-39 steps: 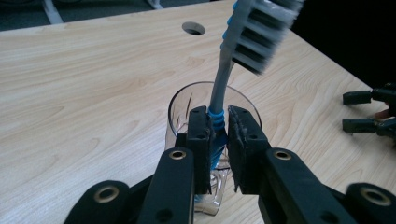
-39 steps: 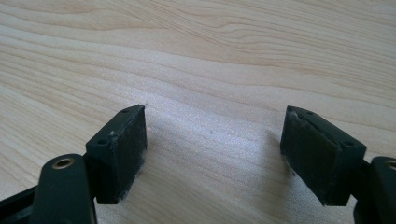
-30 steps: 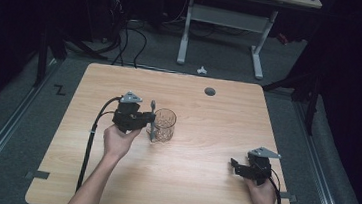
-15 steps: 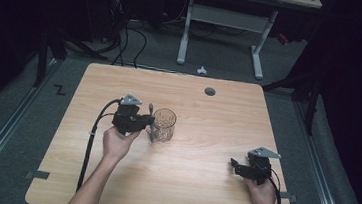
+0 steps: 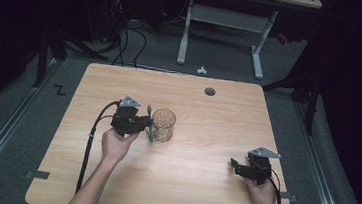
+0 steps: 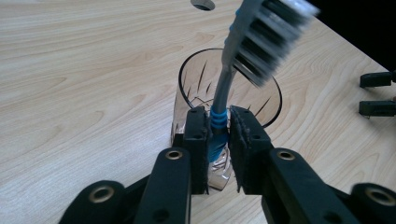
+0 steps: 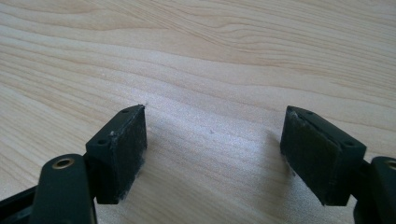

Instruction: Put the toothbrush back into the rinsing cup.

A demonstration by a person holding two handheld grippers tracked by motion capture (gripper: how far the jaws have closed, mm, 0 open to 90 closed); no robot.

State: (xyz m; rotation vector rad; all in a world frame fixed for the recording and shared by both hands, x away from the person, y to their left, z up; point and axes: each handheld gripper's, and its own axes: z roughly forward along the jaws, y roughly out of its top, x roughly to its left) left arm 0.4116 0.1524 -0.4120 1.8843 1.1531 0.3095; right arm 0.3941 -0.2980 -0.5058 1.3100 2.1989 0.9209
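Item 1: toothbrush [image 6: 223, 88], grey handle with blue ribbed grip, bristle head dark with white tips and blurred in the left gripper view. It stood tilted, head uppermost, at the near rim of the glass. No brand or lettering could be read on the handle.

Item 2: glass [image 5: 163, 125], clear cut-pattern tumbler, upright on the table [image 5: 207, 124] left of centre. No label was visible.

Item 3: left gripper [image 6: 218, 135], held in the left hand [image 5: 115, 143]. Its jaws had just been opening a little, yet the pads still flanked the blue grip closely; a sliver of daylight showed at one side, contact on the other, so the brush remained lightly pinched.

Item 4: right gripper [image 7: 212, 149], held low over bare wood at the near right corner, well apart from the glass. Jaws were spread wide with nothing between them.

Item 5: floor marking [image 5: 59, 90], a dark "Z"-shaped tape mark left of the table.
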